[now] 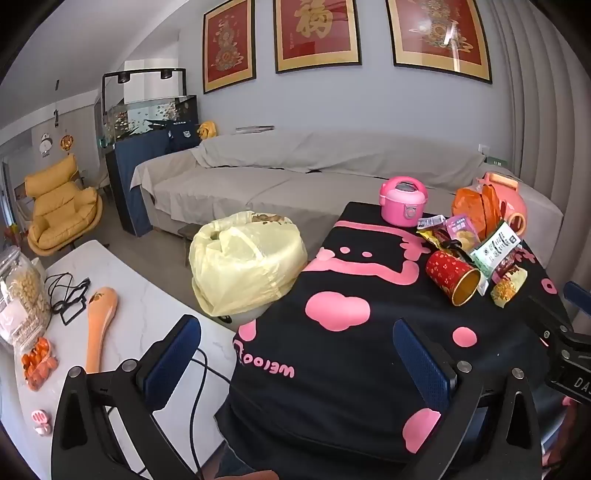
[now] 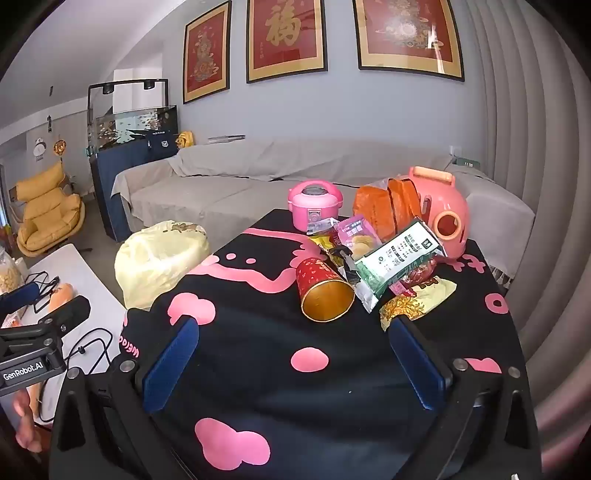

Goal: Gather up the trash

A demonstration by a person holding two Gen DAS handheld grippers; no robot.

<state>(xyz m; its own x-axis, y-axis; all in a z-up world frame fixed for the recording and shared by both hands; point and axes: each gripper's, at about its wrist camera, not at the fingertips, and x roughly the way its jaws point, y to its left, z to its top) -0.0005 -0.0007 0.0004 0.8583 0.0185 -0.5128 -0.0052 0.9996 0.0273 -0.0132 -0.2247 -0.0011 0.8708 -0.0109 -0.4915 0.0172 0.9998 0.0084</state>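
Both your left gripper point(image 1: 295, 369) and right gripper point(image 2: 295, 369) hang with jaws spread, holding nothing. The trash pile point(image 2: 373, 266) lies just beside the pink toy cooker point(image 2: 314, 206) on the counter point(image 2: 258, 350). Start with the tipped red cup point(image 2: 321, 291), which looks empty. The yellow bag point(image 2: 159, 258), well left of the cooker, gapes open; its contents are unclear.

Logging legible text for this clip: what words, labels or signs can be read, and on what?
"GenRobot.AI": left tongs' body, right wrist view.
"DA", cut off: right tongs' body.
"welcom", upside down: black cloth.
"福": middle wall picture.
Snack packets: print too small.
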